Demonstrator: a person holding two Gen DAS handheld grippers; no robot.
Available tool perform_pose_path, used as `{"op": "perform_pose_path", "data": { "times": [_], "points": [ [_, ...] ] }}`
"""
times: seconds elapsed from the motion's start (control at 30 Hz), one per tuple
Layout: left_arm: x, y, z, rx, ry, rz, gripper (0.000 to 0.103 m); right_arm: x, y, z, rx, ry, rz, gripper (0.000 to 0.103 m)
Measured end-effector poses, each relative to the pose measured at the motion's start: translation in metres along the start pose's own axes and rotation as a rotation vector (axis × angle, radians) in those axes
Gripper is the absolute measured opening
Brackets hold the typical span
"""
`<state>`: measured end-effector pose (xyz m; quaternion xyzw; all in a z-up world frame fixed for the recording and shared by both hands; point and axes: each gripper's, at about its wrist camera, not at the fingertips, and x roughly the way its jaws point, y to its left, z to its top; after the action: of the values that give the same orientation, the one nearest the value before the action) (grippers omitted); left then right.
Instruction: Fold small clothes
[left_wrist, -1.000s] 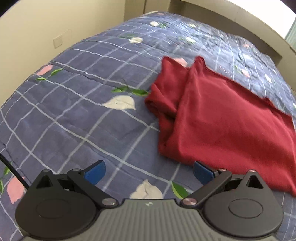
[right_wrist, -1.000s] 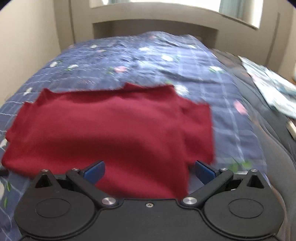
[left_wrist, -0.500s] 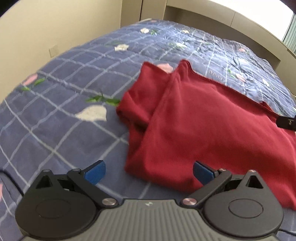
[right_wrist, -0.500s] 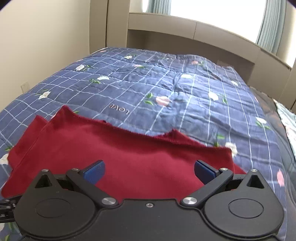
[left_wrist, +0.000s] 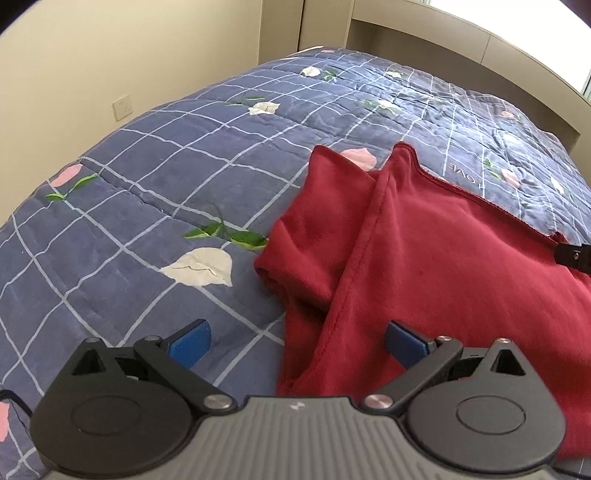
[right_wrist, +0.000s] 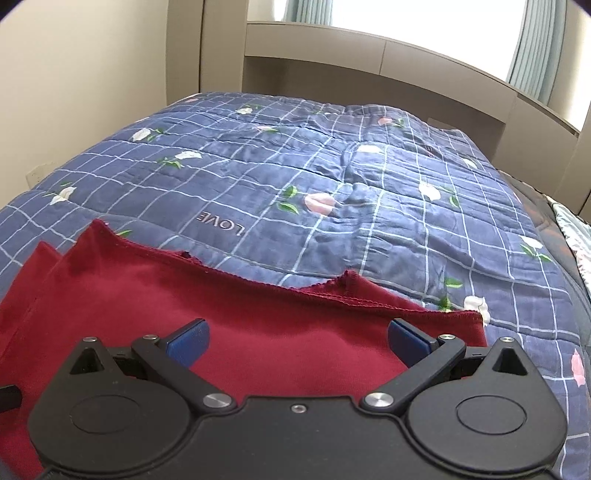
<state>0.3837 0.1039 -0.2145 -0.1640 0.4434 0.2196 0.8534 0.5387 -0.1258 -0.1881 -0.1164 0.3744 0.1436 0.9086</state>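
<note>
A dark red garment (left_wrist: 443, 258) lies on the blue checked bedspread, its left side folded over in a diagonal flap. My left gripper (left_wrist: 297, 345) is open and empty, hovering over the garment's near left edge, with one pad over bare bedspread and the other over red cloth. In the right wrist view the garment (right_wrist: 184, 295) fills the lower left, with its hemmed far edge running across. My right gripper (right_wrist: 297, 341) is open and empty, just above the red cloth near that far edge.
The bedspread (right_wrist: 332, 166) with flower print covers the bed. A beige headboard shelf (right_wrist: 369, 59) and a window stand behind it. A wall with a socket (left_wrist: 122, 107) is on the left. Patterned fabric (right_wrist: 576, 236) lies at the right edge.
Both grippers moved forward and lower toward the garment. The left view shifted so the folded left edge sits between its pads. The right view swung toward the headboard. Both stayed open.
</note>
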Motion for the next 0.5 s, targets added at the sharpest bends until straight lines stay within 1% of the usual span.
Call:
{"op": "perform_pose_path", "data": {
  "times": [0.3,0.5],
  "points": [
    [0.006,-0.001,0.001,-0.005,0.01,-0.006,0.103,0.009,-0.006,-0.006,0.018,0.019,-0.005,0.102],
    [0.007,-0.003,0.0,-0.003,0.015,-0.008,0.103,0.01,-0.003,-0.012,0.007,0.033,0.002,0.102]
  ]
}}
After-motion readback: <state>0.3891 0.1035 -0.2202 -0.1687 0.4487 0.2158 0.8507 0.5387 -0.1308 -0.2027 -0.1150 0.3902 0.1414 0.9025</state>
